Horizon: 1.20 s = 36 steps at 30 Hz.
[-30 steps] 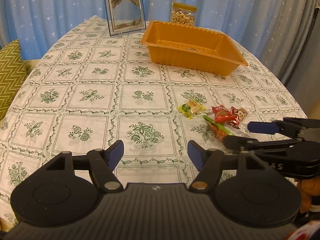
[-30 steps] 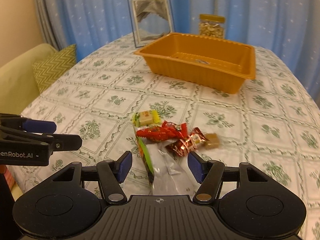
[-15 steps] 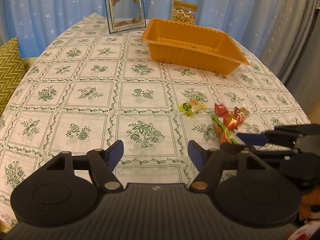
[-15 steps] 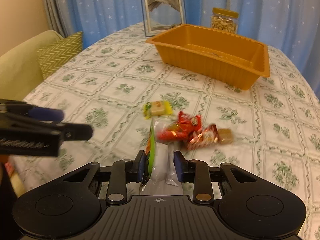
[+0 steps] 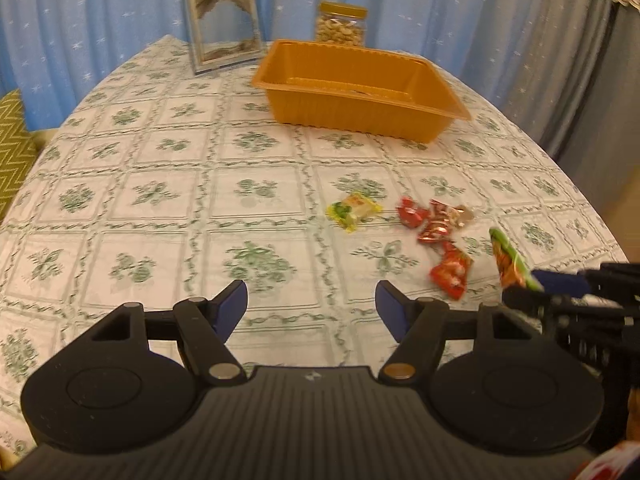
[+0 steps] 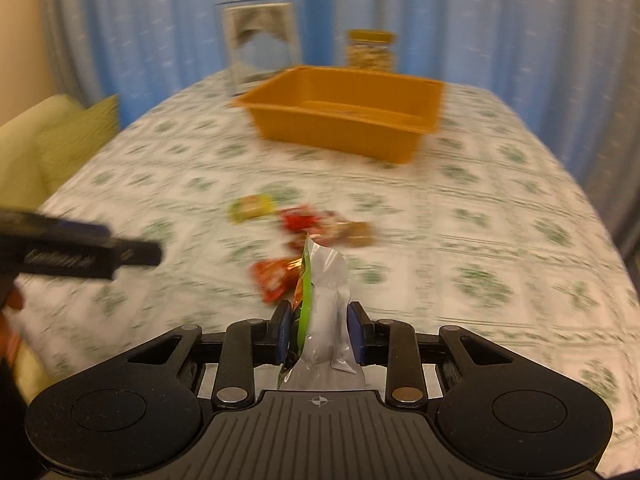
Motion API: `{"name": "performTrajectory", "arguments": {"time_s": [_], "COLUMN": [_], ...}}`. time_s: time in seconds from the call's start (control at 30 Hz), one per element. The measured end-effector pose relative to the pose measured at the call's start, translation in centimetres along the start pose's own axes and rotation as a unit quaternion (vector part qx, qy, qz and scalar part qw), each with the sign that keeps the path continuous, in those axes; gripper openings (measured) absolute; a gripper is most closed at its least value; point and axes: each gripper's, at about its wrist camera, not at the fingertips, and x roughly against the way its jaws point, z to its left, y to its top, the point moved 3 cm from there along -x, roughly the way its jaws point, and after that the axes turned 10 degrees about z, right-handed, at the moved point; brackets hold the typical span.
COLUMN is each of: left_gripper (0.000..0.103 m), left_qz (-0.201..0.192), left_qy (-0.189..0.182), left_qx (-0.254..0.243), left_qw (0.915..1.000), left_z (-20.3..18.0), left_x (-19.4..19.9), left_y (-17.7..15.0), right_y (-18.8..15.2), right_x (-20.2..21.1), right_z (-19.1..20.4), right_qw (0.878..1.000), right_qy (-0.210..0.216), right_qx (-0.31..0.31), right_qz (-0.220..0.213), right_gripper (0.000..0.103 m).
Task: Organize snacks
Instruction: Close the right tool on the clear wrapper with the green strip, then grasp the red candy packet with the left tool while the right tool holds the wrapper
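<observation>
Clamping a crinkly green-edged foil snack packet (image 6: 324, 316) upright at lower centre of its frame, right gripper (image 6: 319, 338) hovers over the floral tabletop (image 6: 500, 240); left gripper (image 5: 311, 306) gapes empty; ribbed orange plastic tray (image 5: 360, 92) sits upper centre.

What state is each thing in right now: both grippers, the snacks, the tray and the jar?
Left gripper: open, holding nothing.
Right gripper: shut on the green snack packet, lifted off the table.
Red snack packets: loose on the tablecloth.
Yellow snack packet: lying flat, apart from the red ones.
Orange tray: upright, no snacks visible inside.
Nut jar: upright, lid on.
</observation>
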Motion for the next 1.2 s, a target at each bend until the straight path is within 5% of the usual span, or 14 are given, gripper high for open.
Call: {"name": "performTrajectory", "arguments": {"time_s": [0.23,0.57,0.73,1.2], "left_gripper": [0.068,0.056,0.041,0.023], "left_qz": [-0.002,0.008,0.017,0.015], "left_qy": [-0.037,-0.075,-0.077,-0.073], "left_qx": [-0.065,-0.175,-0.190,-0.197], "left_qw": [0.9972,0.9817,0.9786,0.9776], "left_z": [-3.2,-7.7,-8.5,-9.1], "left_x": [-1.4,-4.7,-6.0,-5.9], "left_y": [0.8,2.1,2.3,1.9], "right_y": [-0.1,-0.5,-0.6,-0.6], "right_x": [-0.7,-1.2,-1.6,-1.6], "right_z": [-3.0,-5.1,-5.6,-5.6], "right_qw": [0.998,0.995,0.995,0.994], "right_qy": [-0.032,-0.047,-0.039,-0.040], "right_qx": [-0.052,-0.082,-0.094,-0.100], "right_qz": [0.003,-0.012,-0.008,-0.013], "right_gripper": [0.030,0.032,0.035,0.034]}}
